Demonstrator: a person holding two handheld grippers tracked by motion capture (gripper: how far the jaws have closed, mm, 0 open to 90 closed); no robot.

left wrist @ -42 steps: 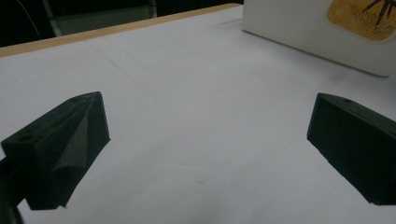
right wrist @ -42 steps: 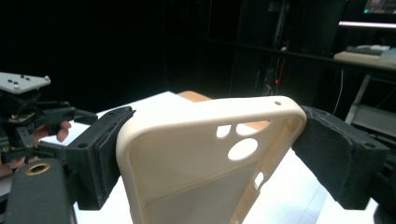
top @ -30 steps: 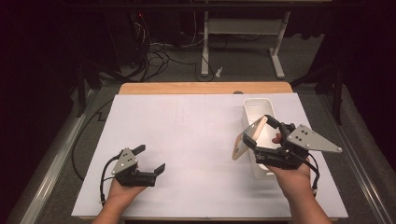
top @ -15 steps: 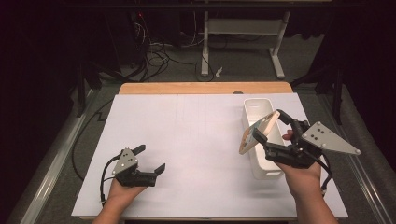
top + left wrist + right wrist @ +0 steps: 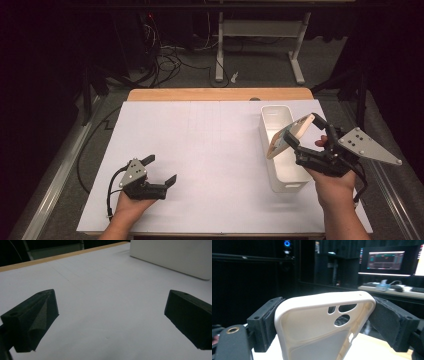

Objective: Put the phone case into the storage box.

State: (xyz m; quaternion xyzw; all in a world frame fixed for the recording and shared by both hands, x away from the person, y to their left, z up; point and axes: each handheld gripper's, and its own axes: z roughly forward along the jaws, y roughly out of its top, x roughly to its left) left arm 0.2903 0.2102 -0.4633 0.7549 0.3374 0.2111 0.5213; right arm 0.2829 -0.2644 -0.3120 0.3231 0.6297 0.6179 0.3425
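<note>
Overhead, right claw [image 5: 306, 131] clamps smooth beige phone case [image 5: 290, 136], rounded corners.

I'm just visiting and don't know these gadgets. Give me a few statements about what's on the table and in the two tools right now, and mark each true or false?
1. The right gripper holds a cream phone case between its jaws. True.
2. The left gripper is clamped on a pen. False: its jaws stand wide apart with nothing between them, low over the white table cover.
3. The phone case lies flat on the bottom of the white bin. False: it is held up in the air, tilted, above the bin.
4. The white bin stands on the right part of the table. True.
5. The phone case has cut-out holes near one corner. True.
</note>
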